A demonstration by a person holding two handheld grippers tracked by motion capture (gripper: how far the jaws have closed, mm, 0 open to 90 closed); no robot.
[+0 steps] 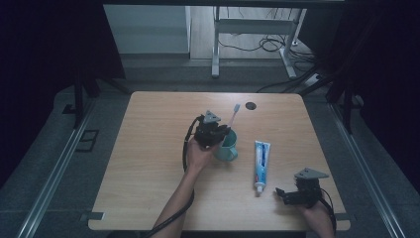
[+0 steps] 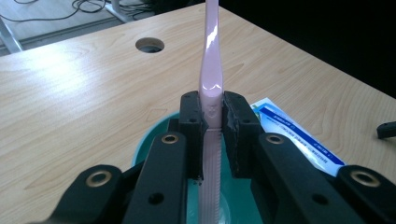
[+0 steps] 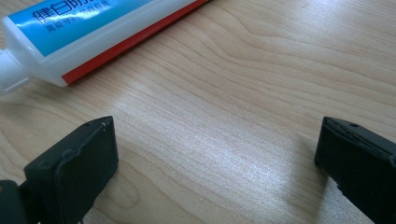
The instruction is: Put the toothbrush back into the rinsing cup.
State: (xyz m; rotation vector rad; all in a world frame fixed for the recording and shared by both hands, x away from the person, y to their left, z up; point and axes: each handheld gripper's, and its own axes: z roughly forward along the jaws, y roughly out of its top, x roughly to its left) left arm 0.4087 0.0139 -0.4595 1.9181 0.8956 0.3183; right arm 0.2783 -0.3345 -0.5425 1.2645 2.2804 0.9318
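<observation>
A pale pink toothbrush (image 2: 211,70) stands nearly upright, its lower end down inside a teal cup (image 1: 229,147) near the table's middle. My left gripper (image 2: 212,126) is shut on the toothbrush handle, right over the cup (image 2: 156,126). In the high view the brush (image 1: 234,115) leans up and to the right from the left gripper (image 1: 212,131). A blue and white toothpaste tube (image 1: 261,163) lies flat to the right of the cup. My right gripper (image 1: 286,194) rests open near the front right corner, just past the tube's cap end (image 3: 9,70), with bare wood between its jaws (image 3: 215,154).
The wooden table (image 1: 148,163) has a round cable hole (image 1: 250,105) at its far edge. Beyond the table stands a white desk frame (image 1: 257,29) with cables on the floor. Dark curtains flank both sides.
</observation>
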